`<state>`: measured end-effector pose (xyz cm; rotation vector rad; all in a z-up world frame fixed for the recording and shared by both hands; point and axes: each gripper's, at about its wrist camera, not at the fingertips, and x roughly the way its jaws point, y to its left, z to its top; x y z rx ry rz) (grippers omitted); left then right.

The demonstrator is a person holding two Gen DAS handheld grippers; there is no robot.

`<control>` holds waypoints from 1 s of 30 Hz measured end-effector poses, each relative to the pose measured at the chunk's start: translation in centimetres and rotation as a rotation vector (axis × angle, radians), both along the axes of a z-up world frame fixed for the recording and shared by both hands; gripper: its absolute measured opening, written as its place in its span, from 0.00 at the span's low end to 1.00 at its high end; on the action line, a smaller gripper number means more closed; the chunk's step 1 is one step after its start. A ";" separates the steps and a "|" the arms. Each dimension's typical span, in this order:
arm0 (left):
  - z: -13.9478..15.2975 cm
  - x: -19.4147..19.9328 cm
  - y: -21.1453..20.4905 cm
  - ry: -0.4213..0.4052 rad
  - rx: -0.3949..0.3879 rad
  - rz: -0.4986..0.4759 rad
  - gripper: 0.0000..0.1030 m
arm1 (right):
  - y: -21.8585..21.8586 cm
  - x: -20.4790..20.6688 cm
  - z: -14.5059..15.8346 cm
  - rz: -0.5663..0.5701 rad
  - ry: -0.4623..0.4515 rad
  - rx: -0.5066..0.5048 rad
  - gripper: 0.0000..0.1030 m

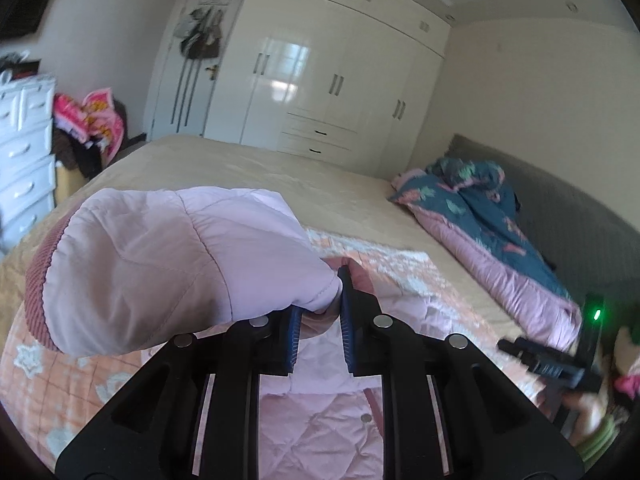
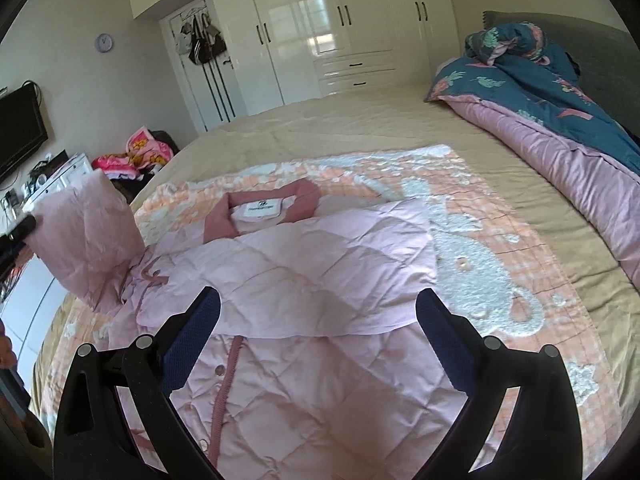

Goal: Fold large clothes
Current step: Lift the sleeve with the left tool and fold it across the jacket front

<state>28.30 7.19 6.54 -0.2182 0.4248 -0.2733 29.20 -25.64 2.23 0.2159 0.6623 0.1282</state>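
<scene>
Pink quilted jacket [image 2: 304, 280]: spread front-up on peach patterned blanket [image 2: 480, 240], on the bed [image 2: 360, 120].
Left sleeve [image 1: 160, 264]: lifted clear of the blanket, cuff end pinched in left tool [image 1: 318, 312], jaws closed tight on the fabric; not yet laid across the body.
Right sleeve [image 2: 340, 248]: already folded over the chest, lying flat.
Right tool [image 2: 318, 316]: jaws spread wide, holding nothing, poised above the jacket front.
Remaining, by estimate: left sleeve inward, then body folded up.
</scene>
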 end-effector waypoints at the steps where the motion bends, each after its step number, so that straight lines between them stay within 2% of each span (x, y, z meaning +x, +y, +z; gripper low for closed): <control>1: -0.2 0.1 -0.5 0.003 0.012 -0.013 0.09 | -0.4 -0.1 0.1 -0.007 -0.003 0.002 0.95; 5: -1.3 0.1 -3.0 0.014 0.069 -0.067 0.09 | -2.4 -0.6 0.6 -0.050 -0.016 0.029 0.95; 10: -3.5 0.3 -6.7 0.037 0.180 -0.156 0.10 | -4.4 -1.0 0.6 -0.093 -0.017 0.062 0.95; 13: -5.1 0.3 -8.8 0.055 0.251 -0.202 0.10 | -4.9 -1.1 0.6 -0.105 -0.017 0.072 0.95; 17: -7.3 0.5 -10.6 0.108 0.293 -0.262 0.10 | -5.5 -1.2 0.6 -0.120 -0.021 0.079 0.95; 26: -10.9 -0.4 -14.5 0.137 0.465 -0.403 0.12 | -6.5 -1.1 0.0 -0.140 -0.003 0.108 0.95; 30: -12.3 0.0 -15.1 0.196 0.465 -0.446 0.13 | -6.6 -1.0 -0.3 -0.145 0.009 0.115 0.95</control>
